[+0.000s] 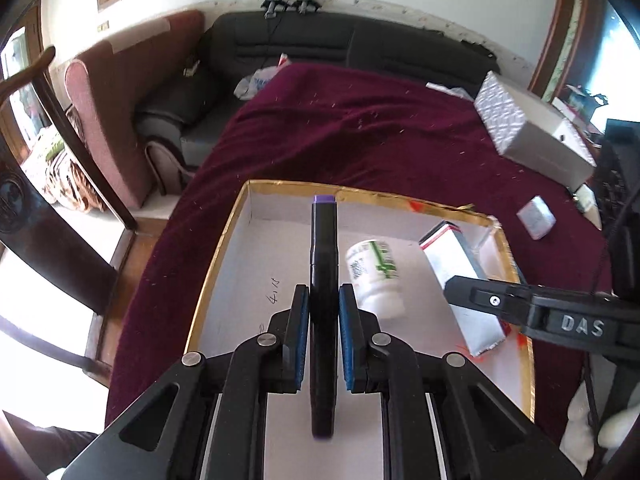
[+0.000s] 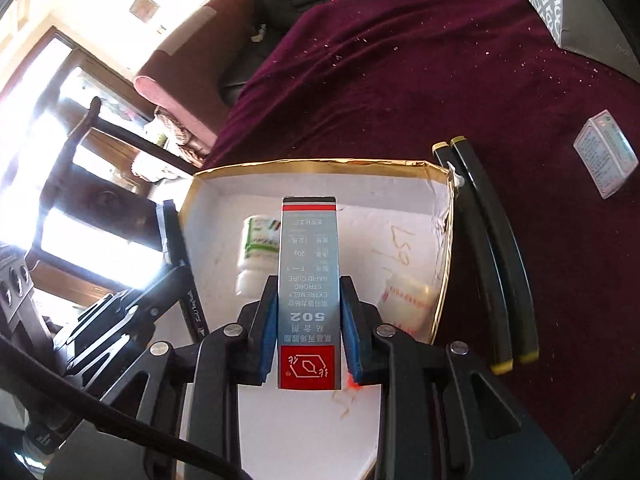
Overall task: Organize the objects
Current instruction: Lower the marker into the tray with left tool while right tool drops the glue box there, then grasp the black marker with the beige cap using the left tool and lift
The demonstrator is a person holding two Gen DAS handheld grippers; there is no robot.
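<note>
A shallow white box with a gold rim (image 1: 224,240) (image 2: 320,165) lies on the maroon cloth. My left gripper (image 1: 324,300) is shut on a black marker with purple ends (image 1: 323,248), held over the box. My right gripper (image 2: 309,292) is shut on a grey and red 502 glue carton (image 2: 309,264) over the box; the carton also shows in the left wrist view (image 1: 460,272). A white bottle with a green label (image 1: 374,270) (image 2: 258,248) lies inside the box between them.
Two black markers with yellow ends (image 2: 488,248) lie on the cloth right of the box. A small white packet (image 2: 606,154) (image 1: 536,216) lies farther right. A patterned grey box (image 1: 528,132) stands at the back right. A dark sofa (image 1: 320,44) is behind.
</note>
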